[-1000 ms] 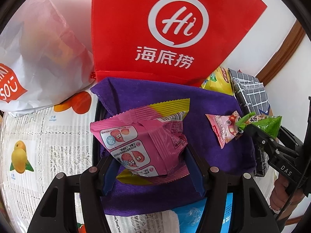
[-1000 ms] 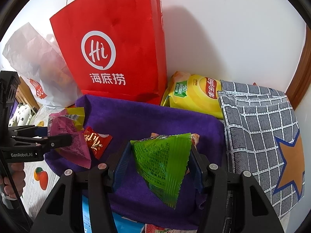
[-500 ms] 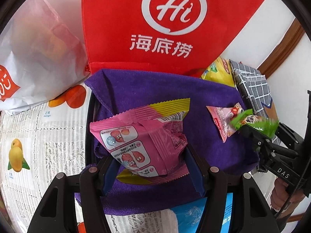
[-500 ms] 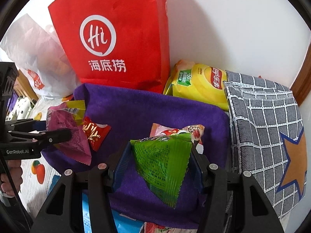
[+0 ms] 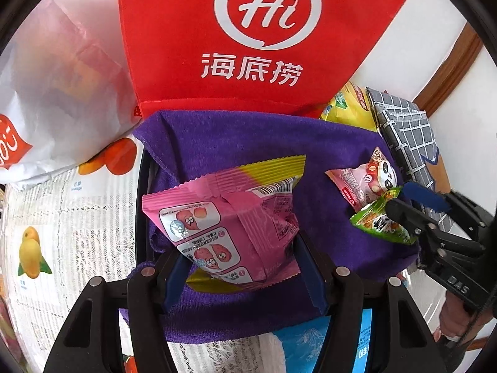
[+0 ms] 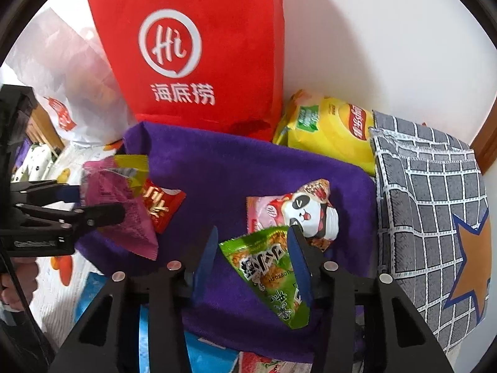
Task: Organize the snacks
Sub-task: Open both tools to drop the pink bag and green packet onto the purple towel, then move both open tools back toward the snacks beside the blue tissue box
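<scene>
My left gripper is shut on a pink and yellow snack packet, holding it just above the purple cloth. From the right wrist view this gripper sits at the cloth's left edge, above a small red packet. My right gripper has its jaws closing on a green snack packet. The packet's wide end spans both pads and its printed face is up. It is low over the cloth, right beside a pink panda packet. In the left wrist view the right gripper and green packet are at the cloth's right side.
A red bag stands against the wall behind the cloth, with a white plastic bag to its left. A yellow chips bag and a grey checked cloth lie to the right. A blue packet lies at the near edge on the fruit-printed tablecloth.
The right jaws have narrowed and the green packet has turned, so its printed face now shows. It sits lower, next to the panda packet. The left gripper and pink packet have barely moved.
</scene>
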`<state>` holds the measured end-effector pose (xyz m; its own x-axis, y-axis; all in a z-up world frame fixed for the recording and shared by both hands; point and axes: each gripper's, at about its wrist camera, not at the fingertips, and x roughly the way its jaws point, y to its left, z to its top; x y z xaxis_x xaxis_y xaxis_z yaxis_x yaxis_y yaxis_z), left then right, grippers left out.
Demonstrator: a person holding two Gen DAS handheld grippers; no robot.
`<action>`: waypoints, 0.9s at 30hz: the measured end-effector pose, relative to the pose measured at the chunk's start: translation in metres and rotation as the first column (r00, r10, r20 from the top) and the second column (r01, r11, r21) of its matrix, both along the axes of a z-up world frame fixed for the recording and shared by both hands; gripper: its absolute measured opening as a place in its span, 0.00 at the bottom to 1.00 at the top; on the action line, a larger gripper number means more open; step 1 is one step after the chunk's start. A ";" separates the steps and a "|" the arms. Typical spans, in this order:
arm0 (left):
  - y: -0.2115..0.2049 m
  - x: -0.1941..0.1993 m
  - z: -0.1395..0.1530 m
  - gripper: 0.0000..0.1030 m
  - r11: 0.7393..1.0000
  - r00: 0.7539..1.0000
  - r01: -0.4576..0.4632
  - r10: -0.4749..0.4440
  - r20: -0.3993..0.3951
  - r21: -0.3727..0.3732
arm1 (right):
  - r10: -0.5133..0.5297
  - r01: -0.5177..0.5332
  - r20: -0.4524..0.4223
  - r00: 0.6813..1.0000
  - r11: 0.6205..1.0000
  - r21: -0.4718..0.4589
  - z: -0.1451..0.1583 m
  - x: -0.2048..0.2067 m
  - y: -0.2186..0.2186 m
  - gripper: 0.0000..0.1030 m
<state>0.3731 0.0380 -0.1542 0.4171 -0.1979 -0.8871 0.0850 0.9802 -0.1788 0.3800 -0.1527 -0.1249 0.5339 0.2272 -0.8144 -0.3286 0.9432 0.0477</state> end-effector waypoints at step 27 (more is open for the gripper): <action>-0.007 -0.049 0.086 0.76 0.998 0.977 0.042 -0.031 0.213 -0.049 | -0.102 0.093 0.165 0.981 0.994 0.066 0.067 -0.080 -0.017 0.75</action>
<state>0.3242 0.0311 -0.0682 0.5862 -0.2606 -0.7671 0.1620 0.9654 -0.2042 0.2996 -0.1694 -0.0581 0.6839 0.2112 -0.6983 -0.2431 0.9685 0.0548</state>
